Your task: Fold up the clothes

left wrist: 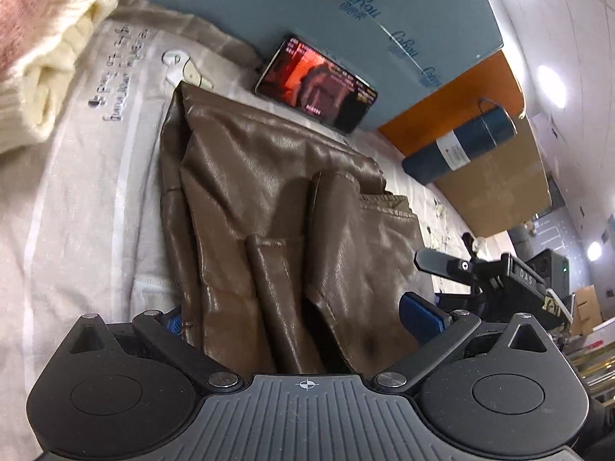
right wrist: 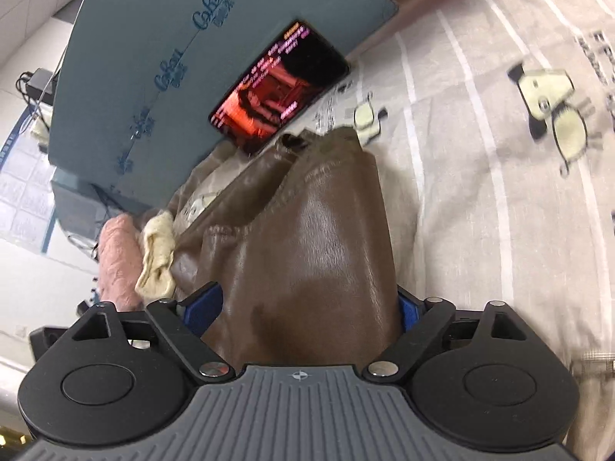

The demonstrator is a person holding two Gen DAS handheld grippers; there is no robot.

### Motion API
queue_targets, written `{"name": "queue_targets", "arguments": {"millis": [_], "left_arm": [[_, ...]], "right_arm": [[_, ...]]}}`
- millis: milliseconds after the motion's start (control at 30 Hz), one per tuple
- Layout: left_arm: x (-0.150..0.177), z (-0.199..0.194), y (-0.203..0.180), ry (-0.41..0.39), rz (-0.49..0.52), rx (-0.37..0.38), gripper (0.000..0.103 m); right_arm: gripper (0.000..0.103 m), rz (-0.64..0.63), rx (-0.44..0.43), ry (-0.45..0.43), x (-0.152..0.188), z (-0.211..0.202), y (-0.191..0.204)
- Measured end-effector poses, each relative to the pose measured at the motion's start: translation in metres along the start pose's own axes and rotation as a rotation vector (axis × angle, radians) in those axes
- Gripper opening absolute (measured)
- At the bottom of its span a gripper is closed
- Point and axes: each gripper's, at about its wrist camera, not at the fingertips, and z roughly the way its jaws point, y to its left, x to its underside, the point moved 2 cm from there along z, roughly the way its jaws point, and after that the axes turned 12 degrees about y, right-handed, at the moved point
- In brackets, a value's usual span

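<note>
A brown leather-look garment (left wrist: 269, 199) lies bunched on a beige printed sheet (left wrist: 77, 199). In the left wrist view its near end runs between my left gripper's (left wrist: 303, 322) blue pads, which stand wide apart with the fabric filling the gap. In the right wrist view the same garment (right wrist: 307, 246) fills the space between my right gripper's (right wrist: 309, 307) blue pads and hides most of them. The right gripper also shows in the left wrist view (left wrist: 453, 269), at the garment's right edge.
A lit phone (left wrist: 315, 84) leans on a blue-grey foam board (left wrist: 269, 0) behind the garment. A cream and pink knit (left wrist: 42, 57) lies at the left. A dark blue cylinder (left wrist: 457, 146) lies on an orange and brown board (left wrist: 492, 192) at the right.
</note>
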Motion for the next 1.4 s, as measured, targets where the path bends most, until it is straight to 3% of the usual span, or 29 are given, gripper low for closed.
{"name": "queue_targets", "arguments": {"millis": [200,433,467,500,567,600,633,733,867,1000,1400], "left_arm": [[0.007,0.003,-0.003,-0.025,0.008,-0.013,0.102],[0.010,0.013,-0.021,-0.078,0.081,-0.121,0.102],[0.012,0.012,-0.022,-0.089,0.084,-0.132,0.101],[0.014,0.011,-0.022,-0.100,0.076,-0.142,0.099],[0.019,0.007,-0.022,-0.121,0.054,-0.166,0.090],[0.021,0.005,-0.021,-0.130,0.043,-0.183,0.080],[0.022,0.003,-0.020,-0.140,0.032,-0.198,0.069],[0.026,-0.002,-0.016,-0.176,-0.013,-0.206,0.049],[0.032,-0.005,-0.022,-0.196,-0.023,-0.194,0.038],[0.038,-0.002,-0.033,-0.196,-0.017,-0.159,0.033],[0.054,0.036,-0.097,-0.175,0.016,-0.064,0.033]], "right_arm": [[0.083,0.060,-0.059,-0.004,0.009,-0.003,-0.009],[0.083,0.079,-0.029,-0.089,0.007,0.007,-0.003],[0.082,0.087,-0.023,-0.104,0.009,0.006,-0.004],[0.073,0.099,-0.007,-0.119,0.012,0.005,-0.004],[0.052,0.123,0.024,-0.149,0.017,0.002,-0.005],[0.043,0.136,0.029,-0.160,0.020,0.000,-0.006],[0.040,0.150,0.018,-0.168,0.023,-0.002,-0.007],[0.029,0.187,-0.016,-0.190,0.031,-0.011,-0.011],[0.018,0.202,-0.090,-0.212,0.041,-0.024,-0.009],[0.016,0.210,-0.128,-0.219,0.051,-0.040,-0.007],[0.016,0.218,-0.194,-0.266,0.080,-0.120,-0.023]]}}
